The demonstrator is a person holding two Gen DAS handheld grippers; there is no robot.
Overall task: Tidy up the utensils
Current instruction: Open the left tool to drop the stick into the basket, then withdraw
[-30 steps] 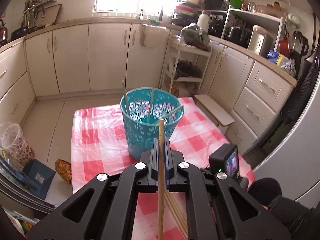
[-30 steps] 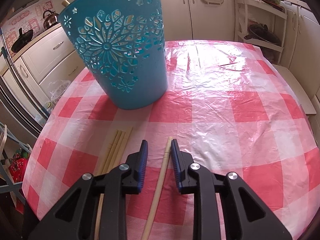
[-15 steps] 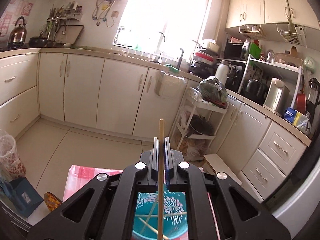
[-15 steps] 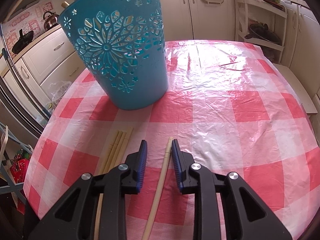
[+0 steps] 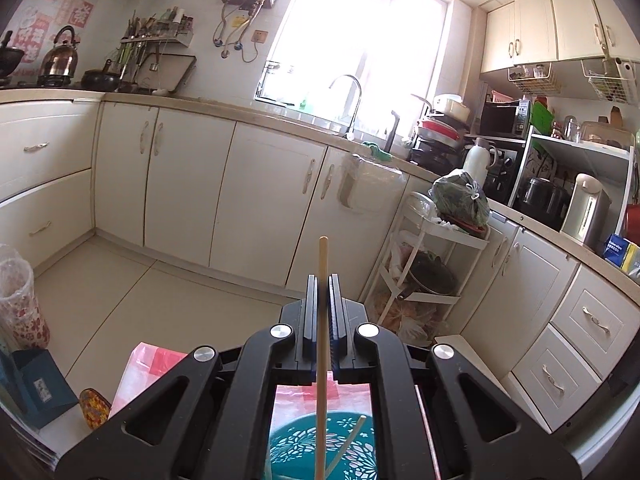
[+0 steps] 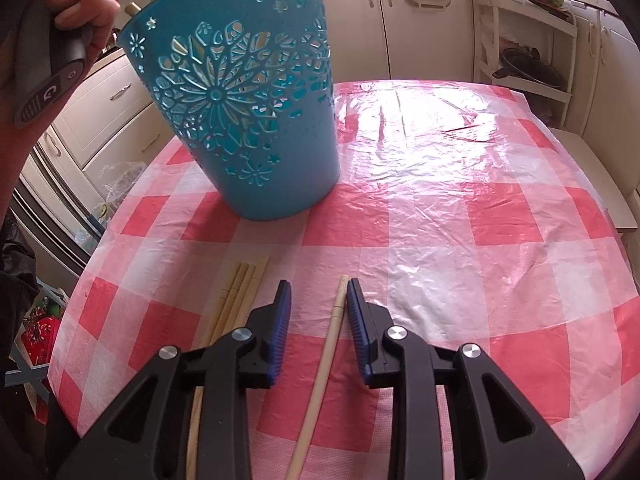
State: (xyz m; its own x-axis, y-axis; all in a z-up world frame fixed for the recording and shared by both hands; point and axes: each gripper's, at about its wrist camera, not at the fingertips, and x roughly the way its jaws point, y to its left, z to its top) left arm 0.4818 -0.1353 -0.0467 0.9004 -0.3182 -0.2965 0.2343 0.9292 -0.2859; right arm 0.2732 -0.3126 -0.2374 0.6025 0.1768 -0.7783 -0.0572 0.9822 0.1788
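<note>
My left gripper [image 5: 322,280] is shut on a wooden chopstick [image 5: 321,344] and holds it upright above the teal flower-cut basket [image 5: 320,448], which has chopsticks leaning inside. In the right wrist view the basket [image 6: 248,112] stands on the red-checked tablecloth [image 6: 460,208]. My right gripper [image 6: 318,286] is open and low over the cloth, with a single chopstick [image 6: 324,364] lying between its fingers, close to the right finger. Several more chopsticks [image 6: 236,300] lie side by side just left of it. The hand holding the left gripper [image 6: 68,12] shows at the upper left.
Kitchen cabinets [image 5: 256,200], a sink and a white trolley [image 5: 428,264] stand beyond the table. A low wooden bench [image 6: 600,176] runs along the table's right side. The table's left edge [image 6: 80,280] drops toward clutter on the floor.
My left gripper has risen and tilted up with its chopstick, from facing the basket to being above its rim. My right gripper has stayed open around the lying chopstick.
</note>
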